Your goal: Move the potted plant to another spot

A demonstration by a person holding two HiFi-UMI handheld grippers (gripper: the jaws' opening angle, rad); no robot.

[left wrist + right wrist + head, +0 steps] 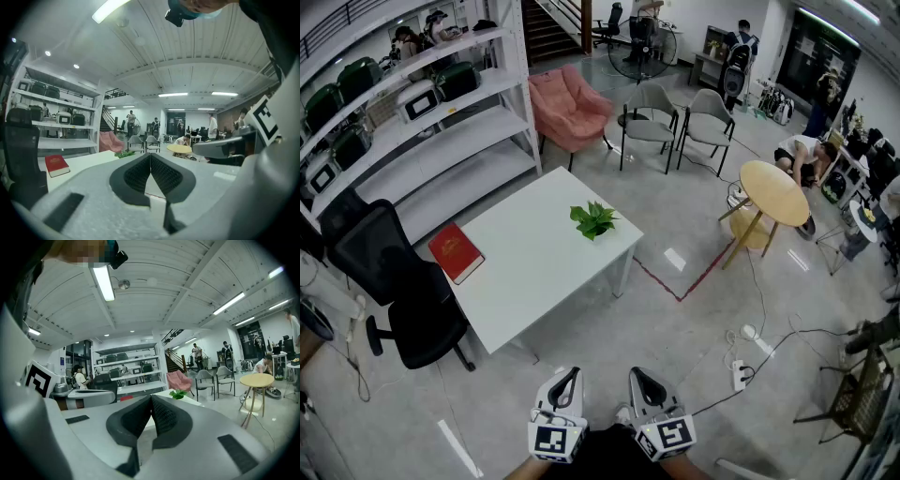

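The potted plant (593,220), small with green leaves, stands near the far right edge of the white table (534,267). It also shows far off as the plant (124,153) in the left gripper view and the plant (177,393) in the right gripper view. My left gripper (570,377) and right gripper (640,378) are side by side at the bottom of the head view, well short of the table. Both point roughly level. The left gripper (150,155) and right gripper (151,396) have their tips touching, with nothing between them.
A red book (456,252) lies on the table's left part. A black office chair (398,286) stands left of the table, white shelving (422,122) behind it. A pink armchair (570,106), two grey chairs (652,117) and a round wooden table (773,192) stand beyond. Cables and a power strip (738,375) lie on the floor at right.
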